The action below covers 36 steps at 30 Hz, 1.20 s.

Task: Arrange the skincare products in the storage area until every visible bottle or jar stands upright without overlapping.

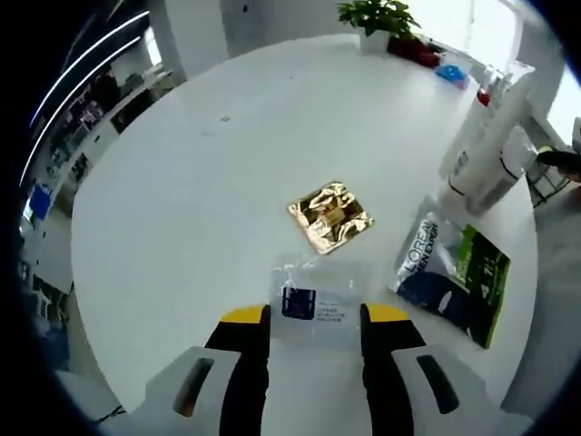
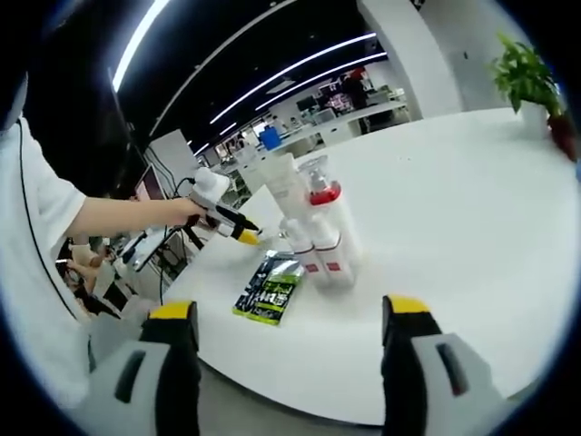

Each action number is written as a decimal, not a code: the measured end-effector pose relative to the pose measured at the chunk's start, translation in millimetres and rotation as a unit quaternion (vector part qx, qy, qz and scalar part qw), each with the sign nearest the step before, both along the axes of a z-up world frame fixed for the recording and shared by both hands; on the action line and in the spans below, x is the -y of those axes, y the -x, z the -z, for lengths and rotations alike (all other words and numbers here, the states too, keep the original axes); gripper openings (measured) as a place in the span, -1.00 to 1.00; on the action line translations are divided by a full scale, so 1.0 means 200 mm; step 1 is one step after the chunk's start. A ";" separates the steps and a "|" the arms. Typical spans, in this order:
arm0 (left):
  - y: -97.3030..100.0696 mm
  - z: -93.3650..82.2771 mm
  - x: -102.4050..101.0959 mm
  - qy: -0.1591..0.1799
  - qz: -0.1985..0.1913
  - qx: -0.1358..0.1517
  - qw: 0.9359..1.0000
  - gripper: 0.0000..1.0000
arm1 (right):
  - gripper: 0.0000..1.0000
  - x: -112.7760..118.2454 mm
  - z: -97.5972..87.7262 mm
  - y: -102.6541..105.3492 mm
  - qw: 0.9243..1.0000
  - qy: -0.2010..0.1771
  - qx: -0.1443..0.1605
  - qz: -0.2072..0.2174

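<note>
Clear plastic sachet [image 1: 313, 295] lies flat on white round desk [image 1: 182, 227] betw. your open left gripper [image 1: 315, 318] fingers; right gripper [image 2: 290, 313] open, empty. Close slowly w/o creasing; white bottles [image 2: 313, 227] stand far right.

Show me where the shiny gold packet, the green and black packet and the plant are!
gold packet [image 1: 330, 216], left gripper view, on the middle of its crinkly foil.
green and black packet [image 2: 270, 289], right gripper view, on its green front.
plant [image 1: 377, 15], left gripper view, on its leaves.
</note>
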<state>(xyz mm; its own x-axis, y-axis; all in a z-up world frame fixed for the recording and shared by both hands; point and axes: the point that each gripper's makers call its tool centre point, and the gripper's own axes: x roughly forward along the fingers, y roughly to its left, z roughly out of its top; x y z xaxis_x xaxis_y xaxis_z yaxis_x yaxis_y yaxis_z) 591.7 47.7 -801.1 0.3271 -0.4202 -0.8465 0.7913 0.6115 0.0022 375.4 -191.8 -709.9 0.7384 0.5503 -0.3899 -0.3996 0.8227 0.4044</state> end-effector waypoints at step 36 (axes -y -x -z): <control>0.45 -0.28 0.11 0.077 -0.078 0.062 0.992 -0.27 | 0.58 -0.05 -0.02 0.03 0.999 0.009 0.016 -0.030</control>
